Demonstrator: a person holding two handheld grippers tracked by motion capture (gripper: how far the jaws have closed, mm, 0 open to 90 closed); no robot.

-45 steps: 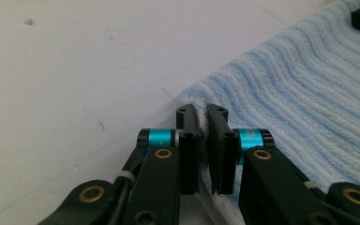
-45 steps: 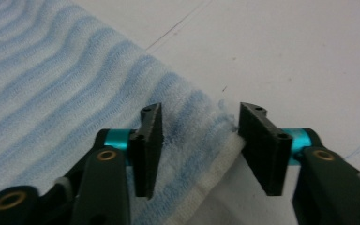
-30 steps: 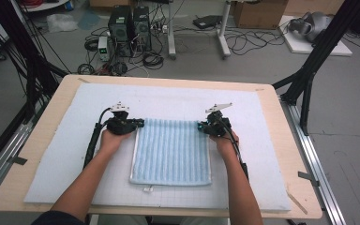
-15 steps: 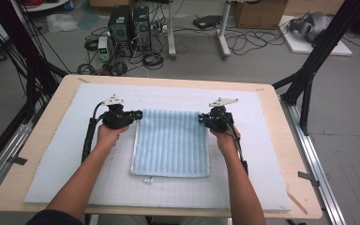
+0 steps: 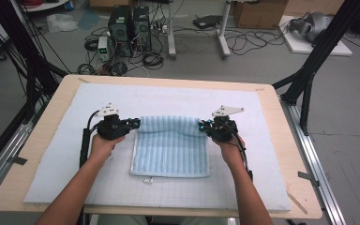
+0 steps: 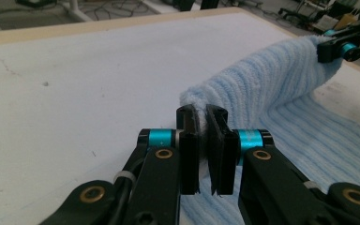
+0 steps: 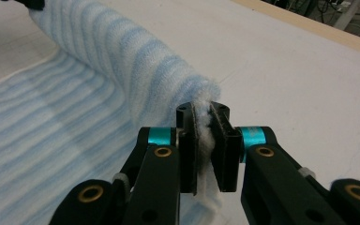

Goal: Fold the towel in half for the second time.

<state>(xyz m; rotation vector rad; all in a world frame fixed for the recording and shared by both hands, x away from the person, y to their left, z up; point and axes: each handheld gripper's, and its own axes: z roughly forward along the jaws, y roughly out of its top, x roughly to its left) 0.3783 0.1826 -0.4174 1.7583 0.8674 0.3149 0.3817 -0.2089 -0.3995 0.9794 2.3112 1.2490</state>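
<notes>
1. Both grippers have carried the far edge of the towel up and slightly farther from the person since a second ago, when that edge lay nearly flat; it now arches in a raised roll between them, and the near part has stayed where it was.
2. At the towel's far-left corner, the left gripper has its jaws drawn narrow, pinching a thin fold of cloth; in the left gripper view the fold sits squeezed between the pads of the left gripper.
3. Over at the far-right corner, the right gripper does the same, its jaws nearly together on a tuft of terry that the right gripper view shows bulging out above the right gripper.
4. Most of the pale blue striped towel lies flat on the white mat that covers the table, roughly at its middle, with a small tag at the near edge.
5. Judging by its sag, the cloth is light, soft and limp: it holds no shape of its own and droops wherever unsupported.
6. Corners are the sensible holds, since they keep the edge taut and straight between the hands; a grip nearer the middle would likely let the ends flop.
7. Terry pile gives good friction, so slipping seems unlikely, though uneven lifting could skew the fold.
</notes>
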